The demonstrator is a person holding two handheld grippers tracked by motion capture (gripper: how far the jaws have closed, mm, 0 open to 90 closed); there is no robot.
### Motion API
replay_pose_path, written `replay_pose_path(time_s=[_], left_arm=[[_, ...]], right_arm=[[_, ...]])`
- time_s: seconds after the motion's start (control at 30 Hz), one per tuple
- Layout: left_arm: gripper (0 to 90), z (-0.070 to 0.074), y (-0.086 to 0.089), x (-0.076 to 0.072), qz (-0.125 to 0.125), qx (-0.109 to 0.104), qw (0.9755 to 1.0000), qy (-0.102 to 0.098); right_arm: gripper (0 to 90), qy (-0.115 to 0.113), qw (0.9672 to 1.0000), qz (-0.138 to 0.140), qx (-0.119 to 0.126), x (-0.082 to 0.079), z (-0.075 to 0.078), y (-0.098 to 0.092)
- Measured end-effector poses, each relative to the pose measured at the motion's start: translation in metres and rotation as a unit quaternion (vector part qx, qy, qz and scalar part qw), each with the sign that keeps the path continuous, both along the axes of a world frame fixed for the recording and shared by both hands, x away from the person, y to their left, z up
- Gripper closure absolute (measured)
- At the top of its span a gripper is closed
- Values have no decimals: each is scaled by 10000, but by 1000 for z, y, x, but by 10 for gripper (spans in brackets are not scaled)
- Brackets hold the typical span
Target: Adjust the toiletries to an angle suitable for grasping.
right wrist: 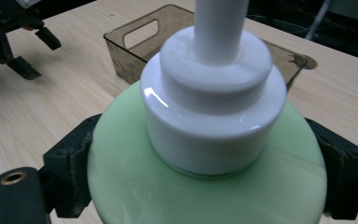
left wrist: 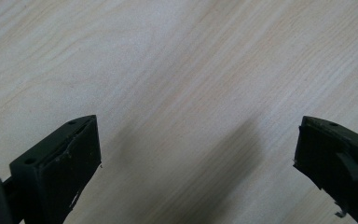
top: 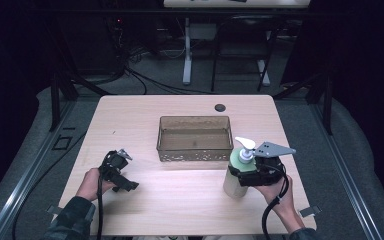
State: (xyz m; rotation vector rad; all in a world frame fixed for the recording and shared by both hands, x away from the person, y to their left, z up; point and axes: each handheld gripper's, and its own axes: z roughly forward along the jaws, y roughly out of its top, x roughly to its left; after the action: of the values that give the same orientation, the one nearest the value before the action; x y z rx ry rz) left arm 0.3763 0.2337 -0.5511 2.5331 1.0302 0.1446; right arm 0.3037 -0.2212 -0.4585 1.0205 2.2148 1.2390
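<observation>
1. right gripper [top: 245, 172] is clamped on the shoulder of a pale green pump bottle [top: 236, 181], jaws pressed against both sides of the bottle just under the white pump collar [right wrist: 213, 107].
2. bottle stands upright at the near right part of the desk [top: 180, 200], just in front of the right corner of the brown see-through bin [top: 195, 138]. can't tell if its base is touching the desk or just lifted off.
3. bin sits mid desk, looks empty, cut-out handle in its end wall [right wrist: 140, 29] seen in the right gripper view.
4. left gripper [top: 122, 181] is at the near left of the desk, well apart from bottle and bin, jaws spread wide with nothing between them; left gripper view has bare wood under it.
5. small dark round cap [top: 220, 107] sits at the far edge of the desk, not involved.
6. step in hand, as a guess: bottle grasped, about to be carried, most likely to the bin since it is the nearest container.
7. next move calls for lifting high enough that the base clears the bin wall, moving forward and a bit left, keeping the bottle upright.
8. risk: grip is high on a round shoulder, so the bottle could swing or slip; the pump nozzle [top: 245, 143] sticks out to the side and could catch.
</observation>
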Motion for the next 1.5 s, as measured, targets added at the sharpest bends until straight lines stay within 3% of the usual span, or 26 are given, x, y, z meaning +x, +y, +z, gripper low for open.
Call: replay_pose_path(time_s=[0.37, 0.6, 0.97, 1.4, 1.5], left_arm=[[4, 1, 2, 0, 51, -22, 10000, -15], [4, 1, 2, 0, 38, -22, 10000, -28], [4, 1, 3, 0, 39, -41, 10000, -23], [4, 1, 1, 0, 16, -31, 10000, -21], [4, 1, 1, -1, 7, -29, 10000, -34]], right_arm=[[117, 18, 9983, 583, 42, 29, 1, 11], [116, 20, 9978, 652, 89, 36, 0, 14], [116, -174, 9974, 674, 176, 48, -4, 27], [115, -277, 9942, 999, 291, 60, -7, 26], [111, -206, 9945, 991, 265, 61, -6, 27]])
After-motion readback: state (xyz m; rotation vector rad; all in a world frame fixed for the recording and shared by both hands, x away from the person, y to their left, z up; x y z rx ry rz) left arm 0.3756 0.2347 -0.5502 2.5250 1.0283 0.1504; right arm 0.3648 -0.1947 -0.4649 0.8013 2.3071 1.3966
